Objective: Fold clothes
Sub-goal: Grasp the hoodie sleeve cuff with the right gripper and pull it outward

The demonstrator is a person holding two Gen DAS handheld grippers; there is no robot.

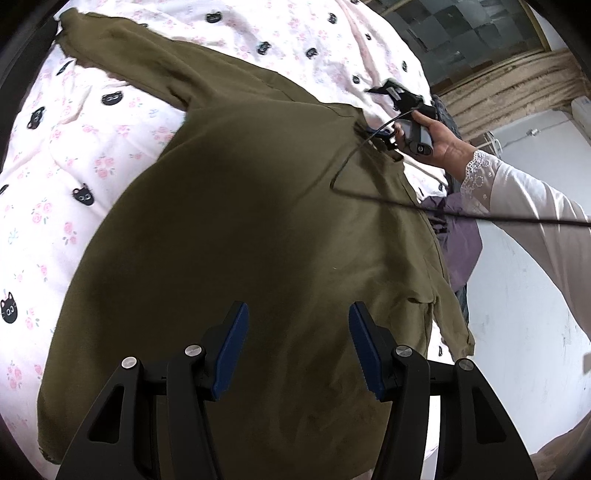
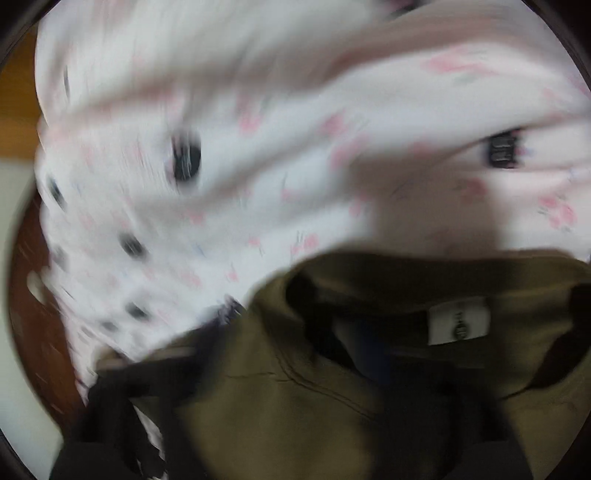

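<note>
An olive-green long-sleeved sweatshirt (image 1: 240, 229) lies spread on a pink-and-white bedsheet with black cat faces (image 1: 55, 192). One sleeve (image 1: 122, 48) stretches to the far left. My left gripper (image 1: 297, 350) is open, blue pads apart, hovering over the lower body of the sweatshirt. My right gripper (image 1: 384, 138), held in a hand, is at the sweatshirt's collar. In the blurred right wrist view the collar (image 2: 369, 295) with a white label (image 2: 458, 321) fills the lower half. The right fingers there are dark and smeared; the cloth seems bunched between them.
A purple garment (image 1: 458, 236) lies at the bed's right edge, beside the person's white lace-cuffed sleeve (image 1: 517, 199). A black cable (image 1: 480, 216) runs across the sweatshirt. A white wall (image 1: 517, 314) and a dark tiled surface (image 1: 461, 26) lie beyond the bed.
</note>
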